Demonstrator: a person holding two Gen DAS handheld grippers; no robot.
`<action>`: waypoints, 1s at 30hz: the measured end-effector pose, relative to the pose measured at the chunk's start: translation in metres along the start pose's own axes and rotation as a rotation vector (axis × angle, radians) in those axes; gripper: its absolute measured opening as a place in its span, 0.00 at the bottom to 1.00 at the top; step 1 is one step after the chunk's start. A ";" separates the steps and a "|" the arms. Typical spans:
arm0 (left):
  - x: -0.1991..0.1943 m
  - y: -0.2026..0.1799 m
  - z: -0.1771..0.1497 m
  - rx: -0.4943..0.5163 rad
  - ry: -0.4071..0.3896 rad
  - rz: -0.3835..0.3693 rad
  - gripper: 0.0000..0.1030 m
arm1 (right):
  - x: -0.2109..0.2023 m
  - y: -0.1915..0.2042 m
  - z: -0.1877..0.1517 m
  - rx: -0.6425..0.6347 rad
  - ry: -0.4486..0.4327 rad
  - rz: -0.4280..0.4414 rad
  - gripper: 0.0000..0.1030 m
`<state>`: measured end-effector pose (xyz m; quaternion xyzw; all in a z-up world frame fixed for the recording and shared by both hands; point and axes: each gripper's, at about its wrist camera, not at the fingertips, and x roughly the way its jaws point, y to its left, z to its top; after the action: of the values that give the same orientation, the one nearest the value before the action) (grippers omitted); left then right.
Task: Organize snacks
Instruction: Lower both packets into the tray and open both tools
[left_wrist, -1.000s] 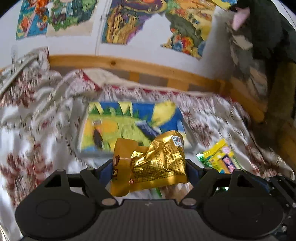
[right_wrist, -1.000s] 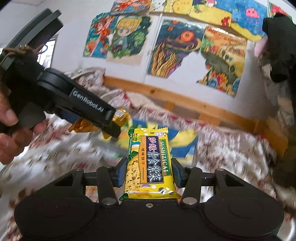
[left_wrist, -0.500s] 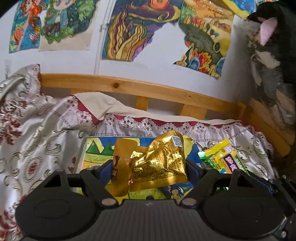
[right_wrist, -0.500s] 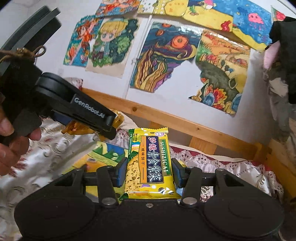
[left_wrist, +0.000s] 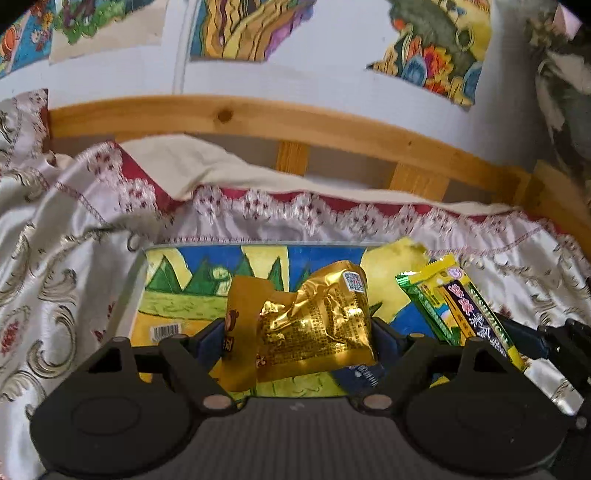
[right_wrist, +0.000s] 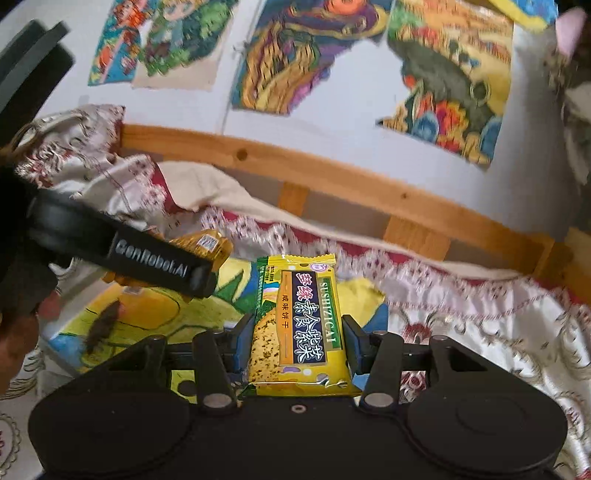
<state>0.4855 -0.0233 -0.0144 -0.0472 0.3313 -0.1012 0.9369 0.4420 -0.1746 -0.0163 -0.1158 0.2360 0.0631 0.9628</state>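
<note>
Left gripper (left_wrist: 299, 328): closed on gold packet (left_wrist: 314, 325), pinched at its sides.
Right gripper (right_wrist: 297, 339): closed on yellow biscuit pack (right_wrist: 297, 325), upright between the jaws.
Position: both packets held over the picture tray (left_wrist: 177, 295) on the bedcover (left_wrist: 66, 266).
Step, judged: setting down.
Advice: lower until each packet touches the tray, place them side by side and apart, then open; release one at a time.
</note>
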 end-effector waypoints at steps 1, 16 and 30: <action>0.005 0.000 -0.003 0.001 0.011 0.002 0.81 | 0.005 -0.001 -0.001 0.012 0.017 0.001 0.49; 0.048 0.001 -0.019 -0.029 0.134 0.035 0.83 | 0.042 -0.004 -0.027 0.091 0.169 0.022 0.49; 0.046 0.008 -0.025 -0.082 0.175 0.097 0.94 | 0.026 -0.011 -0.015 0.074 0.149 0.002 0.75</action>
<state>0.5060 -0.0264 -0.0633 -0.0603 0.4176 -0.0460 0.9055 0.4608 -0.1868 -0.0392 -0.0844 0.3091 0.0463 0.9462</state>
